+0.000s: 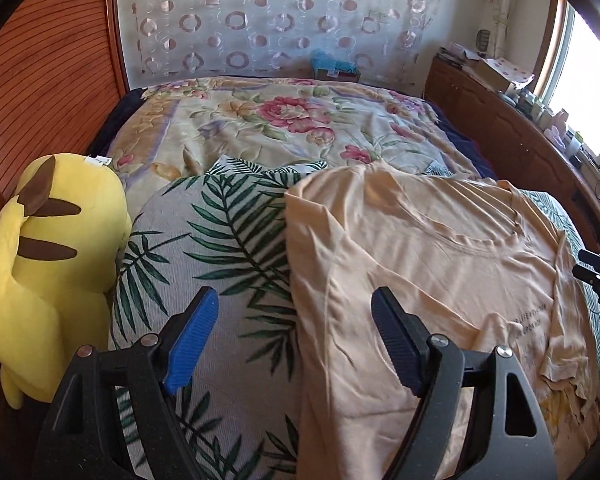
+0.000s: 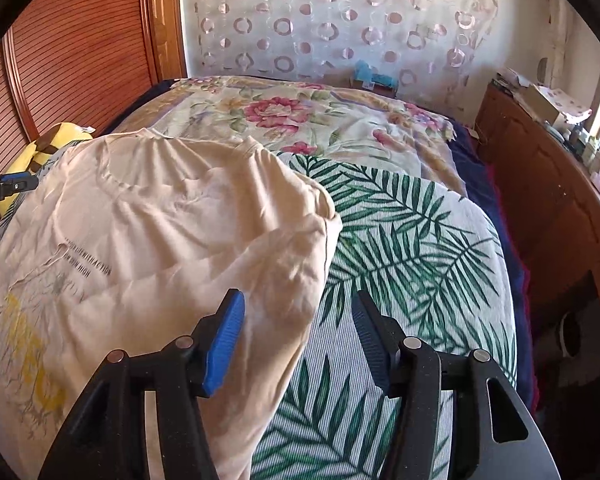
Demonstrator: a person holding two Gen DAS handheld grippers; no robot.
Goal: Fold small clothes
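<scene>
Left claw: blue-padded fingers spread wide, nothing between them. It hangs over the left side edge of the pale peach cotton T-shirt; the left finger is over bare pillow fabric, the right finger over the shirt. Whether either pad touches the cloth cannot be told.

Right claw: also spread wide and holding nothing. It straddles the shirt's right side edge, left finger over the shirt, right finger over the leaf print. Contact with the cloth cannot be told here either.

The T-shirt lies spread front-up on the white cushion with green palm-leaf print, collar toward the far end of the bed. Fabric is wrinkled. Dark small lettering and a cracked yellow graphic show on the chest. In the left wrist view the right claw's black tip shows at the shirt's far right edge; in the right wrist view the left claw's blue-and-black tip shows at the far left.

Beside the cushion on the left: a yellow plush toy with brown stripes, against the reddish ribbed wooden panel.

Beyond the cushion: a cream quilt with pink flower print covering the bed. On the right, a brown wooden cabinet with cluttered top under a bright window. At the back, a sheer white curtain with ring pattern and a small turquoise object at its foot.
</scene>
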